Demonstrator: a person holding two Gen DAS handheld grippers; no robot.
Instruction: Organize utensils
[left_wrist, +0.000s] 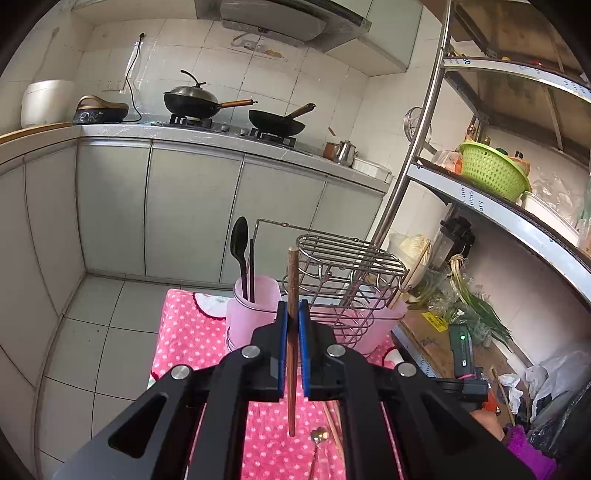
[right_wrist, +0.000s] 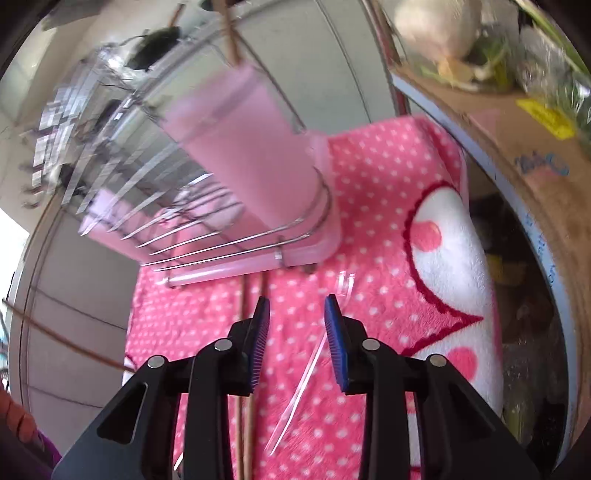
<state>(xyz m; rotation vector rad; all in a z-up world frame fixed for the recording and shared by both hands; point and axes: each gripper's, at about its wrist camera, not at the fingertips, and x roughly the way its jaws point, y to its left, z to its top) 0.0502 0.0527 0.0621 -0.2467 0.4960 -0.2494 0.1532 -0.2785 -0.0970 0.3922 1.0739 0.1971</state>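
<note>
My left gripper (left_wrist: 293, 310) is shut on a brown wooden chopstick (left_wrist: 292, 387), which stands upright in front of the wire utensil rack (left_wrist: 351, 258). The rack's left pink cup (left_wrist: 255, 306) holds a black spoon (left_wrist: 239, 243) and a dark stick; a second pink cup (left_wrist: 373, 325) sits on its right. The right wrist view is blurred. In it my right gripper (right_wrist: 295, 301) hangs open, angled down over the pink dotted cloth (right_wrist: 369, 177), nothing between its pads. A clear plastic fork (right_wrist: 295, 402) lies on the cloth under it, and two chopsticks (right_wrist: 248, 413) lie beneath the left finger.
A metal spoon (left_wrist: 319, 435) and more chopsticks (left_wrist: 332, 424) lie on the cloth below my left gripper. A steel shelf (left_wrist: 498, 214) with a green basket (left_wrist: 491, 170) and vegetables (left_wrist: 476, 295) stands at the right. A purple sleeve (left_wrist: 528, 454) shows low right. Counter and woks stand behind.
</note>
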